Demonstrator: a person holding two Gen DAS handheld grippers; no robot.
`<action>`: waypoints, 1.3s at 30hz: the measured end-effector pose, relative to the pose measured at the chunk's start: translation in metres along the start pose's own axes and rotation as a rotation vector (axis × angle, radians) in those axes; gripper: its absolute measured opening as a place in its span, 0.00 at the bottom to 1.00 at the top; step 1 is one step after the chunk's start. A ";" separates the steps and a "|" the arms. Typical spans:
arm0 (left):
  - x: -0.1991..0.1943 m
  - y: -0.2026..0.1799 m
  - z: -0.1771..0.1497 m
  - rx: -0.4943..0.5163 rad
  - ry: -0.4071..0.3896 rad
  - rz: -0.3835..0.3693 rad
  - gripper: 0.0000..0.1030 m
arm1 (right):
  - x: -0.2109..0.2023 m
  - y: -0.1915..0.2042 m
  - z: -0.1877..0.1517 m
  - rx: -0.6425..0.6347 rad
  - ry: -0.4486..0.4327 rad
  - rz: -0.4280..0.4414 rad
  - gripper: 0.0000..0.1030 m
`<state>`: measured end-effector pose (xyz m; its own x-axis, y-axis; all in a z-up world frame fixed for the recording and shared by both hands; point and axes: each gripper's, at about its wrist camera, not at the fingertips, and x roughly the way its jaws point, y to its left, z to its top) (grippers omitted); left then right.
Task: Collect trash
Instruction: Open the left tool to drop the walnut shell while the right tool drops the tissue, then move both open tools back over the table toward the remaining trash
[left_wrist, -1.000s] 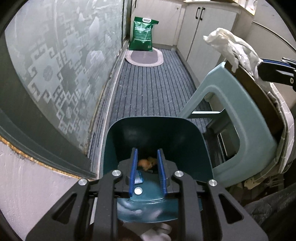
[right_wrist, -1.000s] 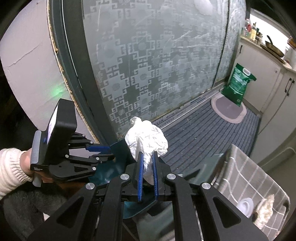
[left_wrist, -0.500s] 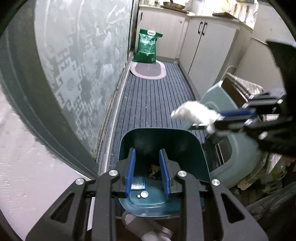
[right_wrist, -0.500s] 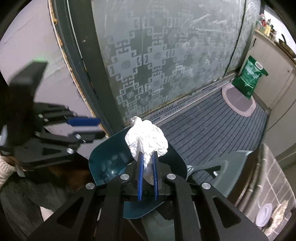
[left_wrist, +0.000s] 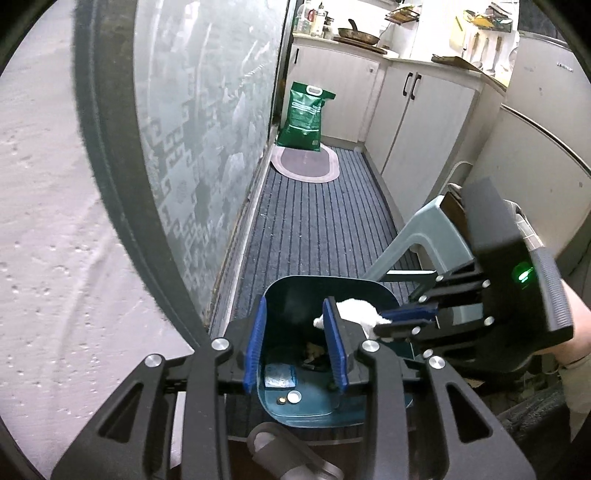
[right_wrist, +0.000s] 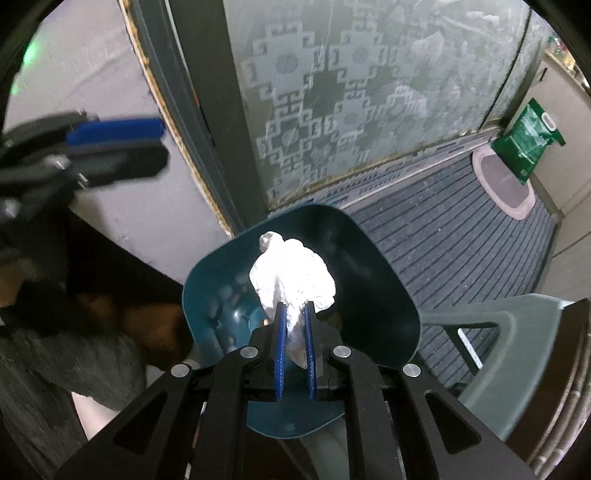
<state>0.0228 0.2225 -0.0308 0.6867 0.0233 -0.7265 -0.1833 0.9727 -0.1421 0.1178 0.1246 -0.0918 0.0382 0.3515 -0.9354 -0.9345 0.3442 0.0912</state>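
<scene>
- The crumpled white tissue (right_wrist: 291, 273) is pinched between the blue pads of our right gripper (right_wrist: 294, 321), its bulk bulging out past the fingertips.
- From our right wrist view the tissue hangs directly over the mouth of the dark teal bin (right_wrist: 391, 295), inside the outline of its rim; we cannot tell whether it touches the bin's wall.
- From our left wrist view the same tissue (left_wrist: 356, 314) shows at the tip of the right gripper (left_wrist: 384, 325), which reaches in from the right over the bin (left_wrist: 295, 295).
- Our left gripper (left_wrist: 297, 343) is empty and its jaws are opening; the blue pads (left_wrist: 256, 343) stand apart on either side of the bin's opening, with nothing pressed between them.
- Small scraps (left_wrist: 314, 352) lie on the bin's floor, along with a pale blue packet (left_wrist: 280, 374) and two small round pieces (left_wrist: 290, 398) nearer the front wall.
- A grey-green plastic stool (left_wrist: 428, 240) stands just to the right of the bin, on the dark striped floor mat (left_wrist: 317, 221).
- A frosted patterned glass door (right_wrist: 351, 110) runs along the far side of the bin in our right wrist view.
- Farther down the mat a green bag (left_wrist: 304, 112) stands upright behind a small oval rug (left_wrist: 304, 164), beside white cabinets (left_wrist: 421, 122).
- A hand (left_wrist: 576, 321) holds the right gripper's body, where a green light (left_wrist: 524, 275) glows.
</scene>
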 end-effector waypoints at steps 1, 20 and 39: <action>-0.001 0.001 0.000 -0.004 -0.001 0.001 0.34 | 0.004 0.001 0.000 -0.001 0.013 -0.002 0.09; -0.032 -0.007 0.012 -0.010 -0.097 -0.049 0.34 | 0.035 0.008 -0.019 -0.024 0.142 -0.041 0.28; -0.061 -0.047 0.043 -0.012 -0.225 -0.089 0.42 | -0.042 0.002 -0.014 0.023 -0.101 -0.013 0.47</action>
<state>0.0199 0.1851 0.0489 0.8397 -0.0101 -0.5430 -0.1225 0.9705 -0.2076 0.1091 0.0982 -0.0576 0.0865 0.4327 -0.8974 -0.9255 0.3684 0.0884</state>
